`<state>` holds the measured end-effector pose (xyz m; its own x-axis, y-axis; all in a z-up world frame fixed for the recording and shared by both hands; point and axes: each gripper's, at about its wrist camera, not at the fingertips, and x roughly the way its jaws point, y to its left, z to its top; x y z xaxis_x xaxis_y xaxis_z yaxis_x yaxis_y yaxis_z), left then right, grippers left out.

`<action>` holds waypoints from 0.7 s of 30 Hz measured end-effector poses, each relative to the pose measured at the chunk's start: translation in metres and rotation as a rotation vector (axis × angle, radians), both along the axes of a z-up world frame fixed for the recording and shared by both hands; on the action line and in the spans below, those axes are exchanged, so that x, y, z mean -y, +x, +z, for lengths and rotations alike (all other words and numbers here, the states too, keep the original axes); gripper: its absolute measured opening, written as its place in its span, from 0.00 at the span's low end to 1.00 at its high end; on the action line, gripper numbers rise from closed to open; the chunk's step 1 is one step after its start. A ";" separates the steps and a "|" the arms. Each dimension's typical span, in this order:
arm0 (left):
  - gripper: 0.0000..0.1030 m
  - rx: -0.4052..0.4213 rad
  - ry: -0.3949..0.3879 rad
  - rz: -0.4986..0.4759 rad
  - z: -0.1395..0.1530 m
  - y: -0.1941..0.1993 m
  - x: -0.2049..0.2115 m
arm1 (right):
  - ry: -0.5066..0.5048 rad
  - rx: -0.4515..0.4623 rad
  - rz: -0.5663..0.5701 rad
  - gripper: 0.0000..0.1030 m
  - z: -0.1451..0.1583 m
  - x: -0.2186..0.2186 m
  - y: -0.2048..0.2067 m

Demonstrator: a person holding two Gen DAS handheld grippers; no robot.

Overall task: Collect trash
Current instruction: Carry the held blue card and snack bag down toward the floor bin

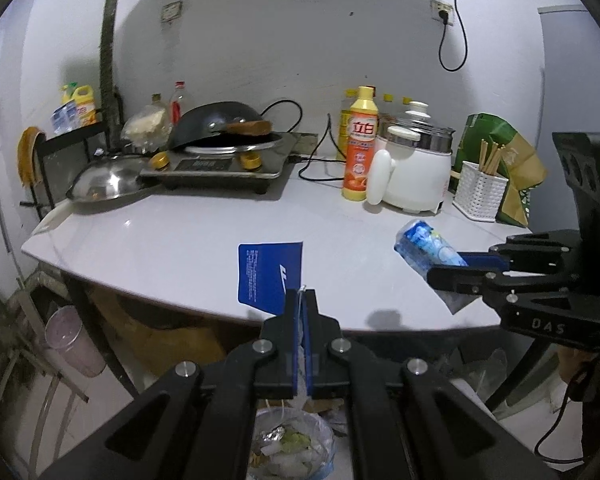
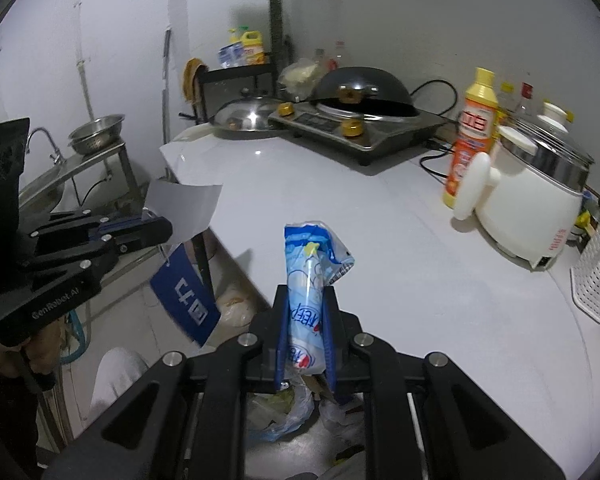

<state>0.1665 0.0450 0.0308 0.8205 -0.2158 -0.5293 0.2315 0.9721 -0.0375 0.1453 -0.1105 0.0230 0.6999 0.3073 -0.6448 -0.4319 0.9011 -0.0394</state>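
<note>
My left gripper (image 1: 301, 300) is shut on a flat blue card wrapper (image 1: 269, 276) and holds it upright at the near edge of the white table (image 1: 180, 236). The same gripper (image 2: 162, 230) shows in the right wrist view, with the blue and white wrapper (image 2: 186, 296) hanging from it. My right gripper (image 2: 305, 300) is shut on a crumpled light-blue plastic wrapper (image 2: 310, 264); it also shows in the left wrist view (image 1: 452, 266) holding that wrapper (image 1: 424, 244) above the table. A trash bin lined with a plastic bag (image 1: 292, 444) stands on the floor below both grippers.
On the table stand an induction cooker with a black wok (image 1: 220, 120), a steel lid (image 1: 108, 182), an orange detergent bottle (image 1: 360, 148), a white rice cooker (image 1: 420, 168) and a white chopstick basket (image 1: 480, 192). A sink (image 2: 44, 184) is at the left.
</note>
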 end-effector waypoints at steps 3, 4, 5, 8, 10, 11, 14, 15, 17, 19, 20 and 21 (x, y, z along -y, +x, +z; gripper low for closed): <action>0.02 -0.004 -0.011 0.020 -0.006 -0.009 -0.011 | -0.011 -0.006 0.024 0.13 -0.005 -0.016 -0.007; 0.01 -0.006 -0.014 0.028 -0.008 -0.013 -0.016 | -0.012 -0.007 0.030 0.13 -0.007 -0.019 -0.008; 0.01 -0.008 -0.017 0.032 -0.009 -0.015 -0.019 | -0.014 -0.011 0.038 0.13 -0.010 -0.025 -0.010; 0.02 -0.013 -0.025 0.051 -0.015 -0.024 -0.030 | -0.020 -0.024 0.057 0.13 -0.019 -0.037 -0.012; 0.02 -0.016 -0.033 0.064 -0.020 -0.028 -0.037 | -0.026 -0.031 0.073 0.13 -0.025 -0.045 -0.014; 0.01 -0.020 -0.038 0.070 -0.023 -0.030 -0.041 | -0.028 -0.035 0.083 0.13 -0.028 -0.051 -0.016; 0.01 -0.036 -0.048 0.087 -0.034 -0.034 -0.050 | -0.033 -0.048 0.102 0.13 -0.038 -0.062 -0.017; 0.01 -0.042 -0.051 0.090 -0.037 -0.034 -0.052 | -0.036 -0.057 0.109 0.13 -0.043 -0.066 -0.018; 0.01 -0.056 -0.059 0.101 -0.047 -0.036 -0.058 | -0.041 -0.071 0.120 0.13 -0.051 -0.071 -0.016; 0.02 -0.072 -0.069 0.114 -0.058 -0.036 -0.064 | -0.046 -0.087 0.134 0.13 -0.061 -0.078 -0.016; 0.01 -0.080 -0.078 0.120 -0.064 -0.036 -0.067 | -0.049 -0.097 0.140 0.13 -0.067 -0.081 -0.015; 0.01 -0.087 -0.082 0.123 -0.069 -0.036 -0.067 | -0.050 -0.103 0.144 0.13 -0.071 -0.083 -0.015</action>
<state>0.1302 0.1125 -0.0378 0.7952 -0.1618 -0.5844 0.1034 0.9858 -0.1322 0.1307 -0.0277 -0.0483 0.5804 0.3652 -0.7279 -0.5602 0.8278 -0.0314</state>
